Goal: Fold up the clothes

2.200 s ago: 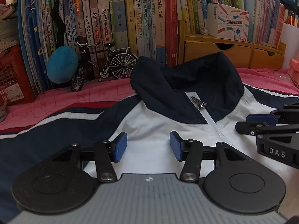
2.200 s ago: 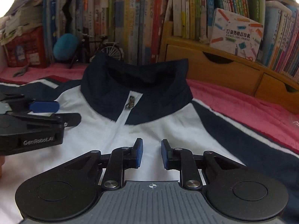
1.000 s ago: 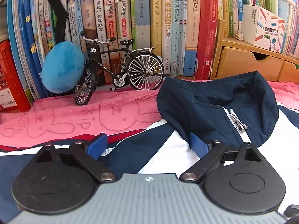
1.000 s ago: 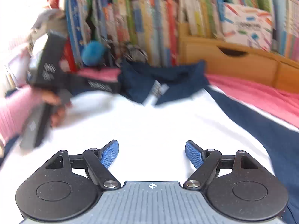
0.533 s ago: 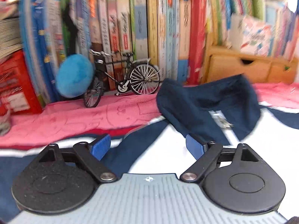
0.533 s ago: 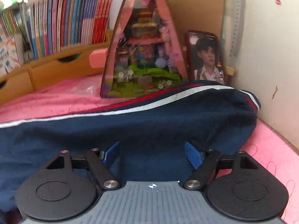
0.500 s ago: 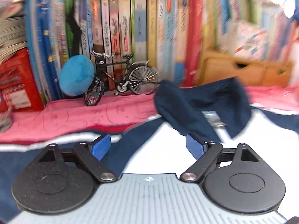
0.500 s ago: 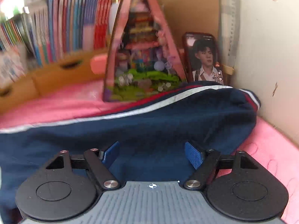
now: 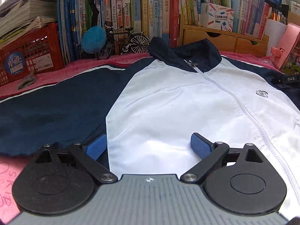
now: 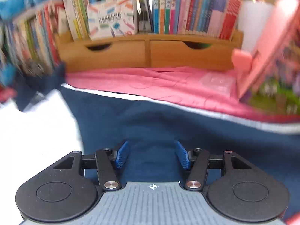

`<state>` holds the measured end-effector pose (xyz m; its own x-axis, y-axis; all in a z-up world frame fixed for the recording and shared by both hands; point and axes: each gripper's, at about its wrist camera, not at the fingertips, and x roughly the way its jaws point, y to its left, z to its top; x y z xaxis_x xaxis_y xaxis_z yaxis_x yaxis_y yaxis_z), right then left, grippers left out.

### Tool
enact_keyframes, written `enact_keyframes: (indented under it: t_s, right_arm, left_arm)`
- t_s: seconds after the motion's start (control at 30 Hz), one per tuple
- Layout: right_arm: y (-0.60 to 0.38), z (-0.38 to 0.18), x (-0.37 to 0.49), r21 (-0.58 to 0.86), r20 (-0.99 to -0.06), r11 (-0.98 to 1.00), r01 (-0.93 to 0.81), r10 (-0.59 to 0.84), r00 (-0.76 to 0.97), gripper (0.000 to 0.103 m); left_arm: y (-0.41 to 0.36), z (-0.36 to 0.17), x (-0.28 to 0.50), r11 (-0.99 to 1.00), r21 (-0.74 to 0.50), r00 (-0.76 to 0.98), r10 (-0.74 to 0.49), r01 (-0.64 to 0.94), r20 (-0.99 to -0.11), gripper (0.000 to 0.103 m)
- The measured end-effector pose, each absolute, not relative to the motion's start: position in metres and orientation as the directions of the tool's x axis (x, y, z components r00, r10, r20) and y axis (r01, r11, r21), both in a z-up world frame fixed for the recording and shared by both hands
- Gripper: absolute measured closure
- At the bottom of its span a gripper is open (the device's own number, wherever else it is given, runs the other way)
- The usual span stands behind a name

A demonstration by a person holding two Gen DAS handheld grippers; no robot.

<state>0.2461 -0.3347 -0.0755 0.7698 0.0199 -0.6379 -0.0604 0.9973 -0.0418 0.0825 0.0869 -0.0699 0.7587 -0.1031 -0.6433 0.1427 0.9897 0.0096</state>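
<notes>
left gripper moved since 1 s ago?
Yes. The left gripper has pulled back from the model bicycle, which now looks smaller and farther; more of the jacket shows. Jaws open.

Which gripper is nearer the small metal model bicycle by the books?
Left. The left gripper hovers over the jacket's white front, with the model bicycle ahead to its left. The right gripper is over the far navy sleeve.

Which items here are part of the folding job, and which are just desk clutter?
Job: jacket, spread flat; left gripper and right gripper, both open.

Clutter: model bicycle, blue plush ball, red crate, books, wooden drawers.
</notes>
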Motion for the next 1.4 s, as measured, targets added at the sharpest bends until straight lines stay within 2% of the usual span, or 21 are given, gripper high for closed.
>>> enact_keyframes:
  t_s: [0.07, 0.13, 0.17, 0.2, 0.27, 0.43, 0.5, 0.57, 0.6, 0.63, 0.67, 0.73, 0.83, 0.93, 1.03, 1.1, 1.13, 1.2, 1.27, 1.33, 1.4]
  right_arm:
    - [-0.355, -0.078, 0.275, -0.006, -0.638, 1.0, -0.013, 0.007, 0.77, 0.036]
    - [-0.362, -0.066, 0.282, 0.009, -0.641, 0.999, 0.035, -0.021, 0.767, 0.034]
    - [-0.363, -0.058, 0.284, 0.012, -0.643, 0.998, 0.058, -0.037, 0.765, 0.036]
    - [-0.365, -0.05, 0.285, 0.016, -0.644, 0.997, 0.081, -0.052, 0.763, 0.044]
    - [-0.368, -0.035, 0.289, 0.023, -0.647, 0.991, 0.128, -0.083, 0.758, 0.045]
    - [-0.33, -0.008, 0.195, 0.01, -0.605, 0.992, -0.125, 0.106, 0.79, 0.044]
    - [-0.337, -0.015, 0.173, -0.023, -0.627, 0.98, -0.199, 0.141, 0.766, 0.044]
    - [-0.348, -0.037, 0.173, -0.099, -0.665, 0.983, -0.155, 0.05, 0.745, 0.044]
    - [-0.354, -0.049, 0.174, -0.142, -0.681, 0.982, -0.124, -0.006, 0.732, 0.04]
    - [-0.366, -0.053, 0.177, -0.153, -0.676, 0.987, -0.047, -0.07, 0.734, 0.034]
    - [-0.381, -0.054, 0.18, -0.149, -0.663, 0.988, 0.05, -0.137, 0.736, 0.034]
    - [-0.408, -0.051, 0.182, -0.108, -0.645, 0.974, 0.197, -0.219, 0.732, 0.044]
    - [-0.428, -0.038, 0.167, 0.135, -0.652, 0.98, 0.144, -0.021, 0.758, 0.044]
    - [-0.414, -0.038, 0.179, 0.115, -0.684, 0.988, 0.102, 0.004, 0.729, 0.044]
    - [-0.413, -0.051, 0.219, 0.029, -0.672, 0.996, 0.086, -0.044, 0.74, 0.048]
    - [-0.413, -0.06, 0.246, -0.029, -0.657, 0.997, 0.077, -0.077, 0.75, 0.041]
    - [-0.424, -0.062, 0.263, 0.0, -0.658, 0.995, 0.095, -0.071, 0.749, 0.041]
    - [-0.434, -0.053, 0.271, 0.042, -0.65, 0.991, 0.128, -0.07, 0.756, 0.051]
    - [-0.44, -0.041, 0.274, 0.072, -0.64, 0.985, 0.157, -0.075, 0.765, 0.051]
    - [-0.438, -0.028, 0.247, 0.104, -0.587, 0.989, 0.108, -0.027, 0.809, 0.041]
    - [-0.435, -0.019, 0.206, 0.126, -0.552, 0.99, 0.061, 0.019, 0.834, 0.039]
  left_arm:
    - [0.087, -0.07, 0.082, 0.99, 0.011, 0.759, -0.1, 0.141, -0.644, 0.003]
    - [0.088, -0.071, 0.082, 0.99, 0.009, 0.758, -0.102, 0.14, -0.644, 0.003]
    - [0.088, -0.071, 0.082, 0.99, 0.009, 0.758, -0.102, 0.14, -0.644, 0.003]
    - [0.088, -0.071, 0.083, 0.99, 0.008, 0.758, -0.102, 0.141, -0.644, 0.003]
    - [0.09, -0.071, 0.081, 0.99, 0.006, 0.757, -0.103, 0.14, -0.645, 0.002]
    - [0.09, -0.07, 0.081, 0.99, 0.006, 0.757, -0.103, 0.139, -0.645, 0.002]
    - [0.089, -0.07, 0.082, 0.99, 0.007, 0.757, -0.102, 0.139, -0.645, 0.002]
    - [0.089, -0.07, 0.082, 0.99, 0.006, 0.757, -0.103, 0.14, -0.645, 0.002]
    - [0.089, -0.07, 0.082, 0.99, 0.008, 0.757, -0.102, 0.14, -0.645, 0.002]
    - [0.089, -0.07, 0.082, 0.99, 0.01, 0.757, -0.101, 0.14, -0.645, 0.002]
    - [0.087, -0.069, 0.082, 0.99, 0.017, 0.756, -0.093, 0.137, -0.647, 0.003]
    - [0.079, -0.061, 0.083, 0.99, 0.05, 0.757, -0.07, 0.135, -0.65, 0.011]
    - [0.053, -0.041, 0.084, 0.978, -0.009, 0.761, -0.17, 0.211, -0.627, 0.015]
    - [0.015, -0.033, 0.085, 0.94, -0.07, 0.72, -0.303, 0.335, -0.625, 0.014]
    - [-0.011, -0.046, 0.077, 0.914, -0.05, 0.676, -0.334, 0.404, -0.657, 0.014]
    - [-0.016, -0.059, 0.069, 0.906, -0.029, 0.654, -0.325, 0.421, -0.683, 0.014]
    - [-0.017, -0.061, 0.066, 0.906, -0.011, 0.657, -0.316, 0.424, -0.684, 0.014]
    - [-0.021, -0.059, 0.06, 0.903, 0.027, 0.667, -0.296, 0.429, -0.684, 0.014]
    - [-0.028, -0.048, 0.066, 0.888, 0.014, 0.664, -0.334, 0.46, -0.669, 0.014]
    - [-0.046, -0.033, 0.081, 0.862, 0.015, 0.675, -0.385, 0.506, -0.629, 0.014]
    - [-0.071, -0.022, 0.103, 0.835, 0.026, 0.682, -0.43, 0.549, -0.592, 0.013]
